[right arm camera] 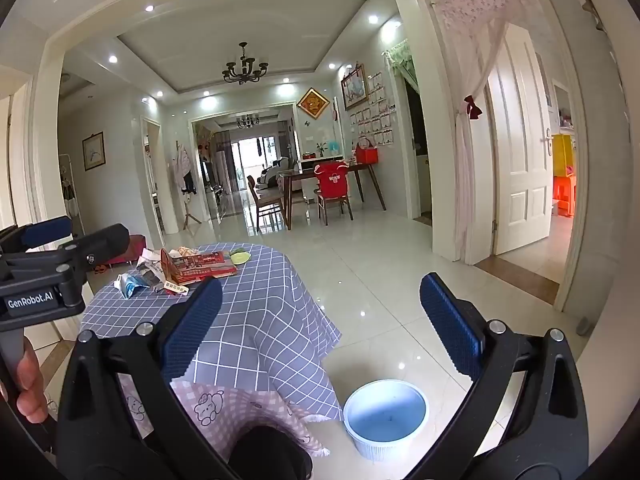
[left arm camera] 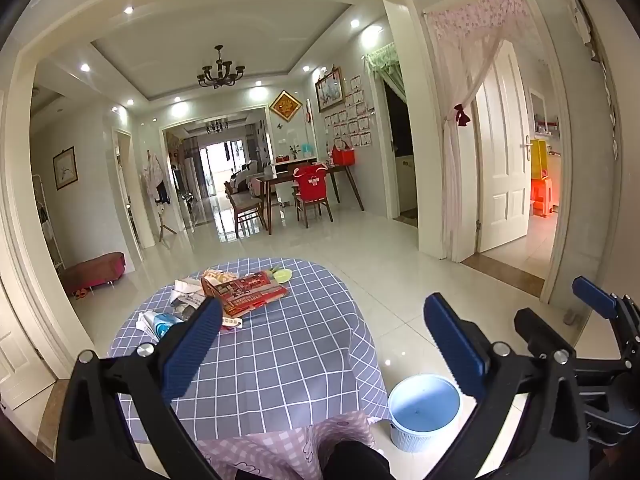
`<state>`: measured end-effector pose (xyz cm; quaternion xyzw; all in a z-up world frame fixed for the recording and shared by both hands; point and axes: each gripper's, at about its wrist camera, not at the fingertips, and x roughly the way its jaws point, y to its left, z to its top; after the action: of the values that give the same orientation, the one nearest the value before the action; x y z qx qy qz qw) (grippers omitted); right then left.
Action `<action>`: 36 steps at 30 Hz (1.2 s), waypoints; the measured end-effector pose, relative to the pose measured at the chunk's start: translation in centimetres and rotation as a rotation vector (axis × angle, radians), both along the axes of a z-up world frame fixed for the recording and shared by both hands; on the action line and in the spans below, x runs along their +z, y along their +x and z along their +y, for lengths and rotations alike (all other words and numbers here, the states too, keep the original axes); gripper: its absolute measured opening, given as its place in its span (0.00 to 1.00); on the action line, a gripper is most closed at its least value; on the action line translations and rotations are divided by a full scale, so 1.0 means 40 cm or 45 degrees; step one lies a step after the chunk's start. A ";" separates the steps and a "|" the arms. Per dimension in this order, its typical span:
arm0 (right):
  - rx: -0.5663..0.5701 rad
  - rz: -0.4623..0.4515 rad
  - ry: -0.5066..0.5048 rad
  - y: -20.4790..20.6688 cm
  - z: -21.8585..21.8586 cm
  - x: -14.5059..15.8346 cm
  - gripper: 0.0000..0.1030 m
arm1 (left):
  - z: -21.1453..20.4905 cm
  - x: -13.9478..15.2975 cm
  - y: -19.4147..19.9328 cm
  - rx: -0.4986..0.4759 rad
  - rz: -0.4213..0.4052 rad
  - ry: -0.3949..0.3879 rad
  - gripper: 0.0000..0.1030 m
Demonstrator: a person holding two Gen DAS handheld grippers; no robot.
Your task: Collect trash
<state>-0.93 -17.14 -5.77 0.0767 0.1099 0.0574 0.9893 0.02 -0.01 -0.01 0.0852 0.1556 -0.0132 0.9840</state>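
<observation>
Trash lies on the far part of a round table with a grey-blue checked cloth (left arm camera: 280, 352): a flattened red carton (left arm camera: 248, 292), crumpled printed paper (left arm camera: 186, 294), a blue-and-white wrapper (left arm camera: 160, 324), a small white label (left arm camera: 230, 322) and a pale green scrap (left arm camera: 282, 275). A pale blue bin (left arm camera: 424, 408) stands on the floor right of the table; its inside looks bare. My left gripper (left arm camera: 324, 344) hangs open above the table's near half, holding nothing. My right gripper (right arm camera: 322, 326) is open too, over the table's right edge and the bin (right arm camera: 384, 416). The carton (right arm camera: 200, 266) lies ahead to its left.
Pink checked fabric with bear prints (left arm camera: 280, 448) covers a person's lap at the table's near edge. A hand (right arm camera: 28, 380) grips the left tool's handle. Glossy white floor tiles (left arm camera: 400, 280) stretch toward a dining table with chairs (left arm camera: 304, 188). A white door (left arm camera: 504, 160) stands open at right.
</observation>
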 end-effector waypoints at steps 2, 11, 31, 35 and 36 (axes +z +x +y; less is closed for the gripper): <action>0.002 0.002 0.000 0.000 0.000 0.000 0.94 | 0.000 0.000 0.000 0.000 0.005 -0.001 0.96; 0.004 0.006 0.004 -0.001 -0.003 0.004 0.94 | 0.000 0.000 -0.001 -0.002 0.007 -0.004 0.96; 0.010 0.004 0.006 0.014 0.013 -0.014 0.94 | -0.001 -0.001 0.002 -0.001 0.018 0.003 0.96; 0.018 0.001 0.009 0.003 0.010 -0.013 0.94 | 0.005 -0.018 -0.001 -0.001 0.017 0.003 0.96; 0.018 0.001 0.009 0.002 0.011 -0.013 0.94 | 0.003 -0.015 0.000 -0.001 0.018 0.002 0.96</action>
<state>-0.84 -16.70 -6.28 0.0794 0.1106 0.0648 0.9886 0.02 0.13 -0.60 0.0861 0.1626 -0.0141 0.9828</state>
